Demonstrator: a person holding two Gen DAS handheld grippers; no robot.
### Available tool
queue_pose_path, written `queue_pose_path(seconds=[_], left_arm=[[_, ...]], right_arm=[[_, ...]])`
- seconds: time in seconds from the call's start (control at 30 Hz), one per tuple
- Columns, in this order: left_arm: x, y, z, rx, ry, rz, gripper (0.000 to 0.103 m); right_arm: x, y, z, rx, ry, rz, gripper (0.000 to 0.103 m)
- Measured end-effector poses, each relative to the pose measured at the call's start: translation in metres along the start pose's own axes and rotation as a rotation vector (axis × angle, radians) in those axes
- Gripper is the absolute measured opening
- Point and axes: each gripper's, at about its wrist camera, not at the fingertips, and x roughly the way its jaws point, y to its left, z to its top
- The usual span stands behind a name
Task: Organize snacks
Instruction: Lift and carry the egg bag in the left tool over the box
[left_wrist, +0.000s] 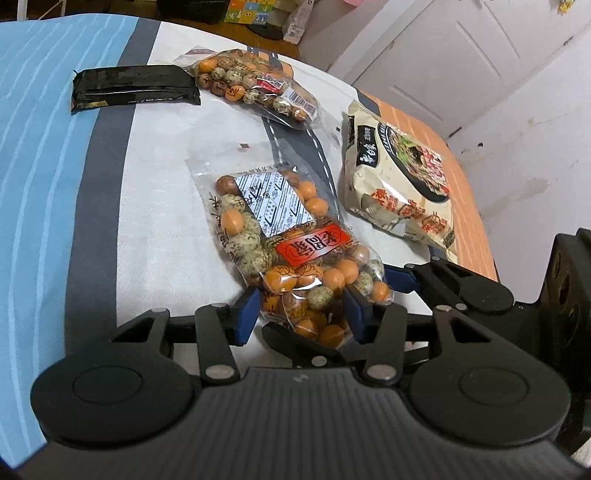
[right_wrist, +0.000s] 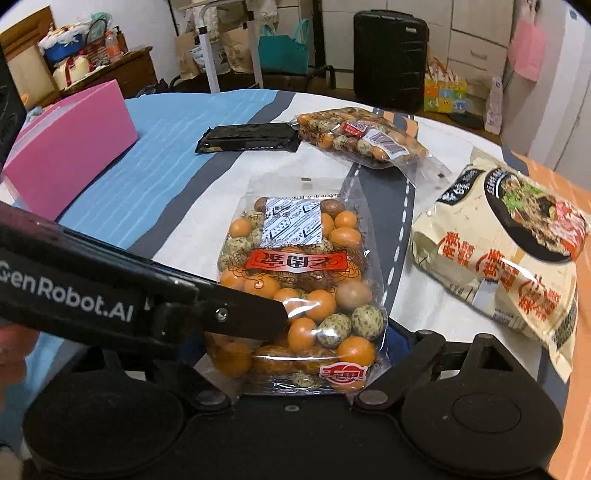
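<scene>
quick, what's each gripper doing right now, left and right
Left gripper: closed on the near end of the nearest bag of coated nuts.
Right gripper: jaws wide open around that same bag, not gripping.

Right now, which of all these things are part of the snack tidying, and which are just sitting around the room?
Part of the job:
- near clear bag of orange and speckled coated nuts, with the left gripper closing on it
- far matching nut bag
- flat black foil packet
- cream noodle packet
- pink box, possibly

Just lying about:
- black suitcase
- teal shopping bag
</scene>
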Motion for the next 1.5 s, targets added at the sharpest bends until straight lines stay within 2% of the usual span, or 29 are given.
queue_pose_path(seconds=[0.27, 0.47, 0.9, 1.1, 1.37, 1.5], left_arm=[[-0.024, -0.007, -0.002, 0.013, 0.044, 0.025, 0.047], [-0.047, -0.009, -0.003, -0.003, 0.129, 0.072, 0.047], [-0.111, 0.000, -0.022, -0.043, 0.106, 0.101, 0.047], [-0.147, 0.003, -0.028, -0.051, 0.059, 0.130, 0.047], [-0.192, 0.020, -0.032, -0.067, -0.059, 0.226, 0.047], [-0.212, 0.029, -0.030, -0.059, -0.152, 0.277, 0.047]], right_arm=[[-0.018, 0.016, 0.002, 0.022, 0.015, 0.014, 0.093], [-0.032, 0.036, 0.000, -0.004, 0.035, 0.047, 0.093], [-0.066, 0.085, 0.002, -0.088, -0.006, 0.087, 0.093], [-0.079, 0.106, 0.011, -0.134, -0.029, 0.121, 0.093], [-0.079, 0.142, 0.031, -0.230, -0.116, 0.193, 0.093], [-0.074, 0.161, 0.045, -0.334, -0.212, 0.202, 0.093]])
